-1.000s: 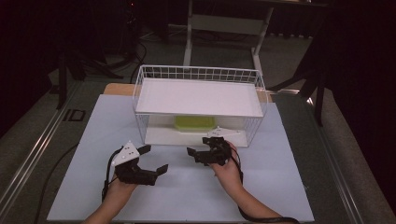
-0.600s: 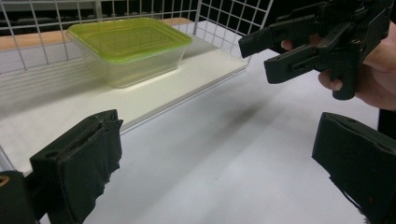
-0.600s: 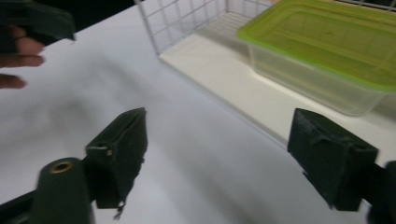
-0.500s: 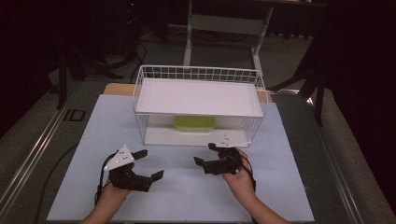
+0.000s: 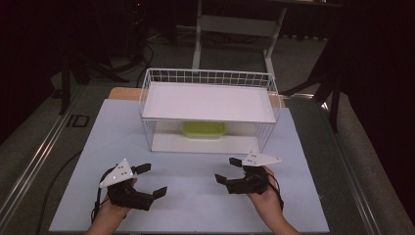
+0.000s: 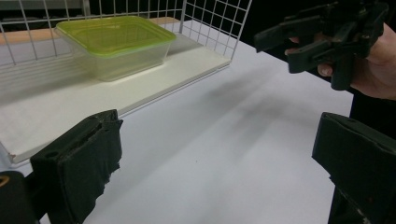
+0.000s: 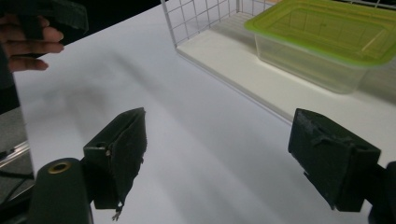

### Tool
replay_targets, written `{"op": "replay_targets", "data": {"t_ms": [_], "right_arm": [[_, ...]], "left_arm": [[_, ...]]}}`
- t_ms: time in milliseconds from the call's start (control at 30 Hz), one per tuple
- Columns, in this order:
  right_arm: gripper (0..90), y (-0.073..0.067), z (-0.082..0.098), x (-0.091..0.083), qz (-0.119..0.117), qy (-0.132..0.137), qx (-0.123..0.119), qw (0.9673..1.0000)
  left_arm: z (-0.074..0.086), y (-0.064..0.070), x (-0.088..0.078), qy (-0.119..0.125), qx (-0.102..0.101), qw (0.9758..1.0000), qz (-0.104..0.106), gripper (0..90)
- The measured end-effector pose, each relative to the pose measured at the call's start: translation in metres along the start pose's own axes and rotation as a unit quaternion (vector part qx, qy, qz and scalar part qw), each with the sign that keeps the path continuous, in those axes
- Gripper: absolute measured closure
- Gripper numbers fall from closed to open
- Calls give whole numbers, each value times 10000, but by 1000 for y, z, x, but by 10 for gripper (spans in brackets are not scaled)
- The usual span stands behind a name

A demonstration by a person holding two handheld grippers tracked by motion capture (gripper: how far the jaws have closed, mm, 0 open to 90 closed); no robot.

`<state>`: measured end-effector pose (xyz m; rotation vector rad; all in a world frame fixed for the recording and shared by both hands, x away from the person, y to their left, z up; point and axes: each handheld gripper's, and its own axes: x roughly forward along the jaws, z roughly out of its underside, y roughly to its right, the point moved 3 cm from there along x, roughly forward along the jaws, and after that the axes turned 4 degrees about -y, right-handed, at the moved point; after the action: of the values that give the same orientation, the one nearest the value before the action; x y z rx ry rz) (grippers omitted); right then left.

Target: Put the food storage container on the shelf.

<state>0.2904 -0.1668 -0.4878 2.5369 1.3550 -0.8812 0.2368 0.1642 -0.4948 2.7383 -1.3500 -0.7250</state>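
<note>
High view: we are holding the left gripper point(image 5: 145, 180) and right gripper point(image 5: 229, 170) low in the frame over the white tabletop point(image 5: 195, 205), fingers spread, grasping nothing. At centre, the green-lidded container point(image 5: 204, 129) is sitting on the wire rack's point(image 5: 208, 78) lower shelf, long axis apparently left-right. Reaching in, we are risking snagging the upper shelf point(image 5: 208, 102) above.

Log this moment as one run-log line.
left gripper: open, empty | right gripper: open, empty | lidded container: on rack's lower shelf
</note>
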Motion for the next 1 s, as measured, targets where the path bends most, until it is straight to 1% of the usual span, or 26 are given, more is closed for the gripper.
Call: {"op": "replay_targets", "data": {"t_ms": [33,133,200,267,333,467,567,633,733,833,900,967,1000], "right_arm": [[193,1,2,-3,26,-1,-1,10000],[185,4,10,-12,94,10,10,10000],[184,7,14,-19,105,41,33,9999],[183,9,18,-26,166,20,66,9998],[183,10,22,-31,225,15,51,9997],[182,12,29,-39,295,26,105,9995],[182,13,34,-43,318,38,88,9994],[182,13,37,-44,289,32,46,9996],[181,14,42,-45,279,-38,-33,9996],[181,15,45,-45,266,-31,-24,9996],[176,18,48,-44,205,-19,-12,9998],[169,21,50,-42,180,-52,-76,9998],[168,22,51,-41,211,-91,-129,9997]], "left_arm": [[1,0,-1,4,-21,10000,0,23],[3,-1,-2,-60,13,10000,-5,23],[4,-1,-3,-62,10,10000,7,23],[6,-1,-3,-76,11,10000,16,23],[7,-1,-3,-66,17,10000,27,23],[10,-1,-2,-81,68,9999,32,23],[14,-2,0,-68,42,10000,39,23],[15,-2,2,-117,112,9999,20,23],[18,-2,5,-143,152,9998,23,23],[20,-1,7,-164,170,9997,27,23],[23,0,10,-199,162,9997,27,23],[24,0,10,-194,145,9997,37,23],[24,0,10,-192,159,9997,23,23]]}}
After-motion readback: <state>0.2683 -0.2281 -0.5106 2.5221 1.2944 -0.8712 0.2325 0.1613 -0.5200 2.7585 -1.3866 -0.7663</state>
